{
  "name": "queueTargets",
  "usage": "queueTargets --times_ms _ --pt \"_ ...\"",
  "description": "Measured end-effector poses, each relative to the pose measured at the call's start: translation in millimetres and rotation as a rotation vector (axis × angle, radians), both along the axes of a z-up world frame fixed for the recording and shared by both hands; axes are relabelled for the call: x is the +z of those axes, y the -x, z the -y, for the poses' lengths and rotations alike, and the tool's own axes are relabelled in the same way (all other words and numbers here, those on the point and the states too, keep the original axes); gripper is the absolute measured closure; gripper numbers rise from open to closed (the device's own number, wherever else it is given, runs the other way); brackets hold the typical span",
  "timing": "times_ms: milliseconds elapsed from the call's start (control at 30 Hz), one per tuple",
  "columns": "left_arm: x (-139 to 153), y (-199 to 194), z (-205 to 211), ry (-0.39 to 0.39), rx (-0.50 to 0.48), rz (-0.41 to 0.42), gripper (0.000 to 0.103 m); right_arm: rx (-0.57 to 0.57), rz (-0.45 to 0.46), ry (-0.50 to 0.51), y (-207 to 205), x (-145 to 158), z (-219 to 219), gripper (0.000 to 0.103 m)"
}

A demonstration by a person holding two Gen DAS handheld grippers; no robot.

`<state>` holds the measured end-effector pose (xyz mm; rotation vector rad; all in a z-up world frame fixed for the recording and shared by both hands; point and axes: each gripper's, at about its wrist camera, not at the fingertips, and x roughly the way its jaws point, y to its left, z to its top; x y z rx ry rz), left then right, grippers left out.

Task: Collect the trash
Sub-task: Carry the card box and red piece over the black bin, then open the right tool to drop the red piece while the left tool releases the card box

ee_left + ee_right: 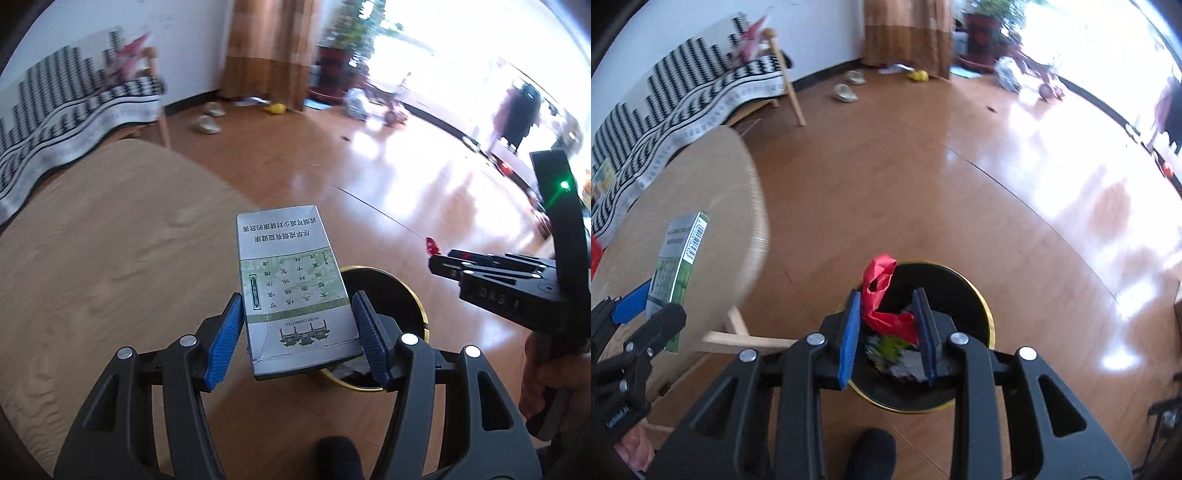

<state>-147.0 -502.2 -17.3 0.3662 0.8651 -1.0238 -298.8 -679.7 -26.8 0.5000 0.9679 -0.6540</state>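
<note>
My left gripper (299, 339) is shut on a silver and green cigarette box (291, 288), its blue pads pressing both long sides. The box hangs partly over a black trash bin with a gold rim (413, 291) on the floor. In the right wrist view my right gripper (888, 332) is shut on a crumpled red wrapper (882, 295), held directly above the same bin (982, 317), which has several bits of trash inside. The left gripper with the cigarette box (677, 273) shows at the left of that view, and the right gripper (439, 258) at the right of the left wrist view.
A round light-wood table (701, 206) stands left of the bin, with a black-and-white patterned couch (683, 92) behind it. Shoes (846, 92), a yellow item (918, 75) and a potted plant (982, 33) lie at the far wall. A dark shoe tip (871, 454) is below the grippers.
</note>
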Motion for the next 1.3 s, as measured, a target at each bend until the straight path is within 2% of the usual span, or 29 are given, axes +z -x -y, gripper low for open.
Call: queueTargets --times_ms 133,267,467,867,933,967,1000,1033,1067,1300 --pt "-20 25 34 -0.023 -0.065 -0.035 0.044 -0.037 -0.019 -0.054 30 -23 19 0.074" --pt "-35 44 56 -0.048 -0.117 -0.032 0.044 -0.045 -0.054 -0.129 59 -49 38 0.074" --pt "-57 50 75 -0.096 -0.152 -0.03 0.044 -0.031 -0.118 -0.209 68 -80 51 0.073" --pt "-68 46 81 -0.125 -0.155 -0.031 0.044 -0.025 -0.115 -0.217 37 -79 51 0.073" --pt "-68 49 81 -0.125 -0.152 -0.036 0.044 -0.025 -0.105 -0.215 37 -79 50 0.069" --pt "-68 48 80 -0.125 -0.151 -0.039 0.044 -0.024 -0.097 -0.214 37 -77 50 0.059" --pt "-68 48 80 -0.126 -0.15 -0.042 0.044 -0.028 -0.094 -0.211 37 -75 50 0.041" --pt "-68 48 80 -0.126 -0.151 -0.043 0.044 -0.033 -0.09 -0.206 38 -74 51 0.034" --pt "-68 48 82 -0.127 -0.152 -0.043 0.044 -0.035 -0.079 -0.199 38 -71 51 0.031" --pt "-74 46 84 -0.138 -0.161 -0.066 0.044 -0.065 -0.048 -0.192 44 -63 54 0.03"
